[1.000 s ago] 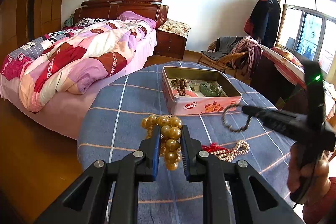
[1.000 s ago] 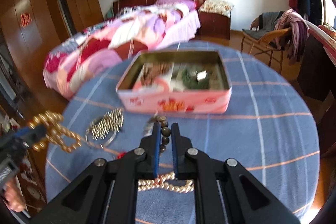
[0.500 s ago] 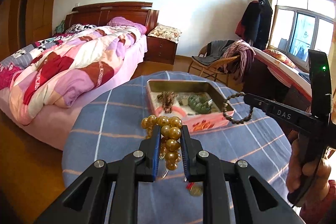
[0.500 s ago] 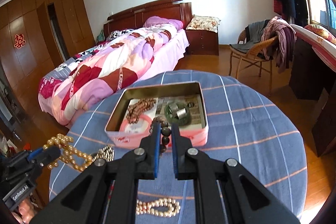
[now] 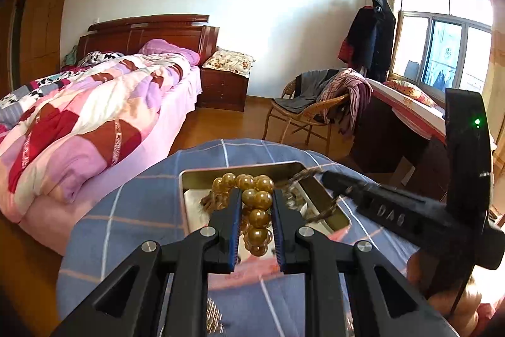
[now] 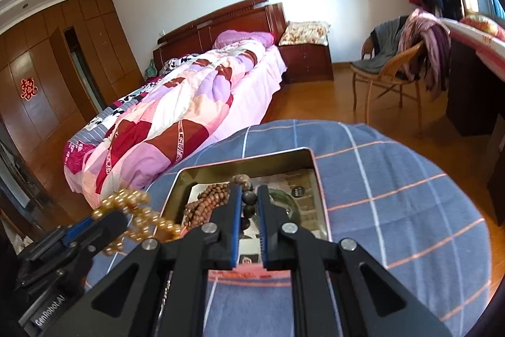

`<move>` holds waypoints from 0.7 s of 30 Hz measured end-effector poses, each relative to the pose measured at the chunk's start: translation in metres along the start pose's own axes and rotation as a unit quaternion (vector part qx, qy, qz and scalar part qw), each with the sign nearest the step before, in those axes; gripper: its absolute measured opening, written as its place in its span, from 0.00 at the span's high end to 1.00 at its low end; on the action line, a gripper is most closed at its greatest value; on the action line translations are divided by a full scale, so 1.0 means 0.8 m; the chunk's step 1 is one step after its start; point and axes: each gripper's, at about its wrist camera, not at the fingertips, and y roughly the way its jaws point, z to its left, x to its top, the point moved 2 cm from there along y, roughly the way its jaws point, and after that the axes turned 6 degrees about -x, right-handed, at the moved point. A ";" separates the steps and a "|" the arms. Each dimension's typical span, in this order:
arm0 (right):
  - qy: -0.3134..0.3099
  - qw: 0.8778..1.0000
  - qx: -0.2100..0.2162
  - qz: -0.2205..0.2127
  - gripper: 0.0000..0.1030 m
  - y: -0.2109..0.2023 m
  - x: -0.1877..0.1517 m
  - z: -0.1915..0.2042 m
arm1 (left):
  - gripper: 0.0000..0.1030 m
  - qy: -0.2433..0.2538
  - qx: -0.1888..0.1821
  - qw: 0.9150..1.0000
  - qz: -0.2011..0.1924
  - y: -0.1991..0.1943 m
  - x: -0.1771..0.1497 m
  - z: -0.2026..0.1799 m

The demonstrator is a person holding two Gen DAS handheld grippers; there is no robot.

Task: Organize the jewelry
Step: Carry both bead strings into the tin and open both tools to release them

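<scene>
My left gripper (image 5: 256, 198) is shut on a string of big golden beads (image 5: 258, 204), held over the open pink tin (image 5: 339, 218). From the right wrist view the same golden beads (image 6: 139, 217) hang at the tin's left wall. My right gripper (image 6: 247, 195) is shut on a dark bead bracelet (image 6: 247, 201) above the tin (image 6: 318, 179). In the left wrist view the right gripper (image 5: 328, 179) comes in from the right with the dark bracelet (image 5: 318, 198) dangling over the tin. Inside lie brown wooden beads (image 6: 205, 201) and a green bangle (image 6: 285, 199).
The tin stands on a round table with a blue checked cloth (image 6: 394, 195). Small silver jewelry (image 5: 214, 318) lies on the cloth near me. A bed (image 6: 176, 116) is behind on the left, a wicker chair (image 6: 388, 75) with clothes on the right. A hand (image 5: 454, 292) holds the right gripper.
Both grippers have carried their bead strings forward from the near cloth to over the tin. The loose jewelry on the cloth has dropped below and out of view.
</scene>
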 end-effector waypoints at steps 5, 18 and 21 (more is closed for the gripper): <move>0.007 1.000 0.000 0.030 0.88 0.029 -0.012 -0.006 | 0.83 0.012 0.013 1.000 0.025 0.041 -0.009 -0.001; 0.023 0.999 -0.036 0.021 0.78 0.027 -0.017 -0.032 | 0.42 0.027 0.053 0.995 0.084 0.083 -0.040 0.000; 0.024 0.998 -0.050 0.014 0.70 0.028 -0.014 -0.033 | 0.34 0.027 0.064 0.995 0.067 0.071 -0.036 -0.003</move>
